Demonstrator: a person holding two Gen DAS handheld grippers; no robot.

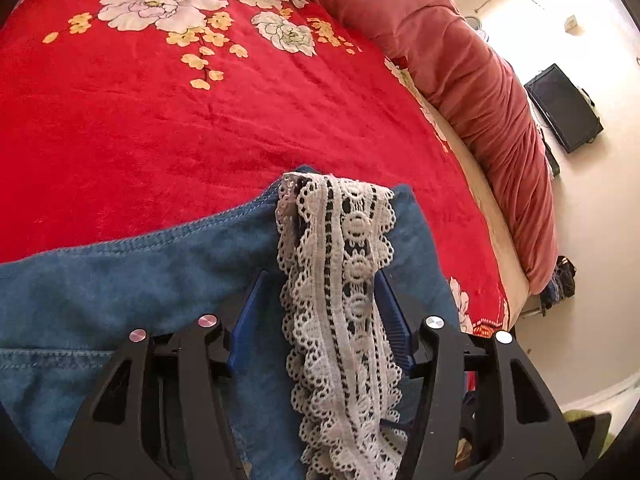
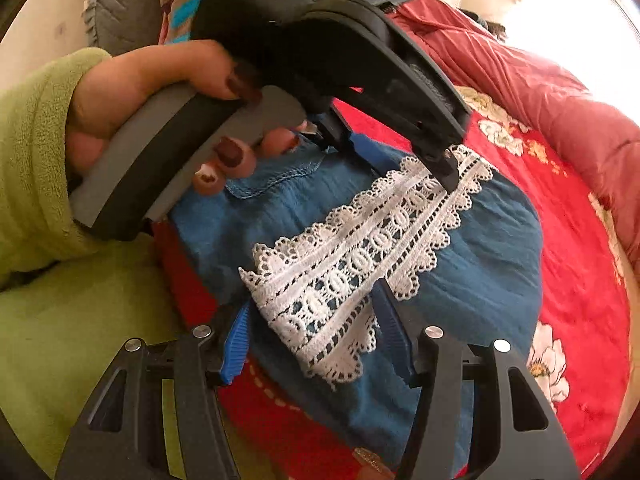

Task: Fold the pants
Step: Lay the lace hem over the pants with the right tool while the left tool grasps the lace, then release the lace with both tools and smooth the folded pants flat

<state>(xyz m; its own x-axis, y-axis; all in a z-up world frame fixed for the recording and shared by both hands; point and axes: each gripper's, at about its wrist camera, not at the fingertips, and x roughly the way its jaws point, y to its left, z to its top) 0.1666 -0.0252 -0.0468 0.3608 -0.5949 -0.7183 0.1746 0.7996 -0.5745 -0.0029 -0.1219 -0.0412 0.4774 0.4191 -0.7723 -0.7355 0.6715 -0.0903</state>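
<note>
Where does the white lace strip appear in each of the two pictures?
Left wrist view: the lace strip runs from the centre to the bottom edge, between the claw's blue pads.
Right wrist view: the lace strip runs diagonally across the centre.
Shared landmark: the blue pants under it.

The pants [image 2: 472, 248] were soft matt blue denim with open white lace trim [image 2: 360, 264]; the bed's red blanket [image 1: 200, 120] looked plush, faintly shiny velvet
</note>
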